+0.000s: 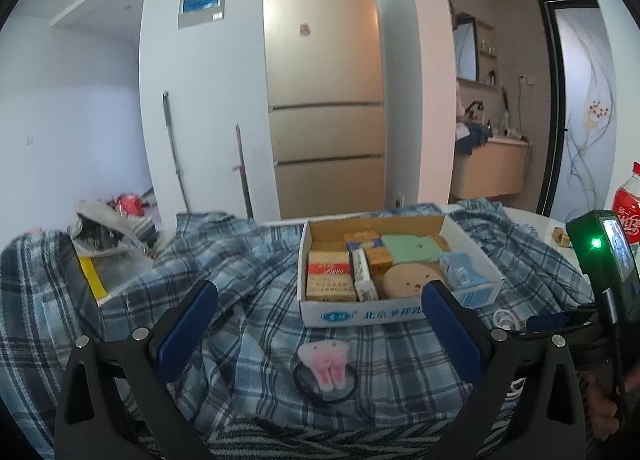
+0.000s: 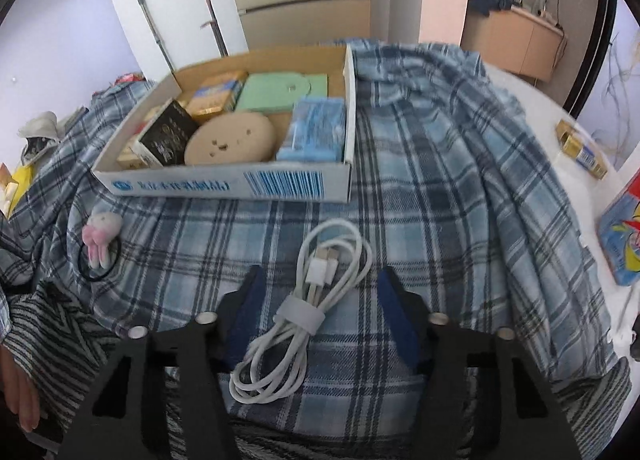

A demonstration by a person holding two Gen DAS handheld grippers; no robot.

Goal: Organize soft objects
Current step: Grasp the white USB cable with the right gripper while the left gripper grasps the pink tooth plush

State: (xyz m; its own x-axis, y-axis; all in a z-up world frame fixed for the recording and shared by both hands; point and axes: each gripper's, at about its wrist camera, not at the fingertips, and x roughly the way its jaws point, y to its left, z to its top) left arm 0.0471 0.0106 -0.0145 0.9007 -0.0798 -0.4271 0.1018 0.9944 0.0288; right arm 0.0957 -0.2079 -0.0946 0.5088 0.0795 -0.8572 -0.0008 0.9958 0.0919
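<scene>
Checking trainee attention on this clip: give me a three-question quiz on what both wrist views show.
1. True or false: the white cable lies between the right gripper fingers, which do not yet press it.
2. What sits on the black hair tie? A) plush bunny B) coin C) key
3. Which blue item lies at the cardboard box right wall?

Key: 1 true; 2 A; 3 the tissue pack.

blanket [image 2: 440,164]: woven plaid cloth, matt | box [image 2: 224,184]: printed cardboard | cable [image 2: 320,280]: smooth white plastic | rabbit charm [image 2: 102,234]: plush
</scene>
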